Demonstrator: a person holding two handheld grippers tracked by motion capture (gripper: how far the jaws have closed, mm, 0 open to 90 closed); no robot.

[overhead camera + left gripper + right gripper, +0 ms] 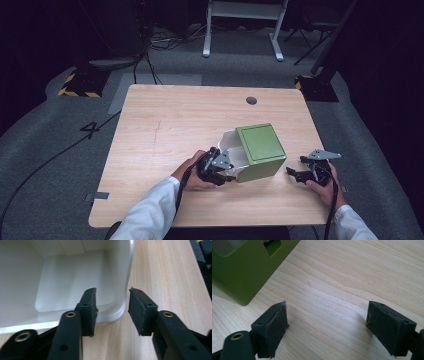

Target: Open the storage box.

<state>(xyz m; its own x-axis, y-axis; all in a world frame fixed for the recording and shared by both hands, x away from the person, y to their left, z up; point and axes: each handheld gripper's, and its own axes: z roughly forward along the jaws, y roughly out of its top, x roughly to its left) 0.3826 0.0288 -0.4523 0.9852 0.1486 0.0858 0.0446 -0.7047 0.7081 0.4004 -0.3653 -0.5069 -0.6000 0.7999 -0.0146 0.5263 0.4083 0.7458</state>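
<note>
Green plastic is what I see first: a square-sided green plastic box [261, 151] lying tipped over on the pale wooden worktop [165, 135], toward its near right part. A white plastic inner bin [234, 147] sticks out of the box's left side, so the pair's long axis runs roughly left to right across the worktop, with the bin's open mouth facing left toward my left hand.

My left gripper [218, 167] sits right at that mouth. In the left gripper view its jaws are moderately apart, straddling the near corner of the bin's rim [125, 302]: one pad [90, 307] is inside the white wall, the other [140, 312] outside over bare wood. I cannot tell whether either pad actually touches the rim; nothing is clamped.

My right gripper [300, 174] rests near the worktop's near right corner, just beside the green box's right side but apart from it. In the right gripper view its jaws are spread wide, holding nothing, with bare wood grain between them and the box's green corner [244, 272] up at the left.
</note>
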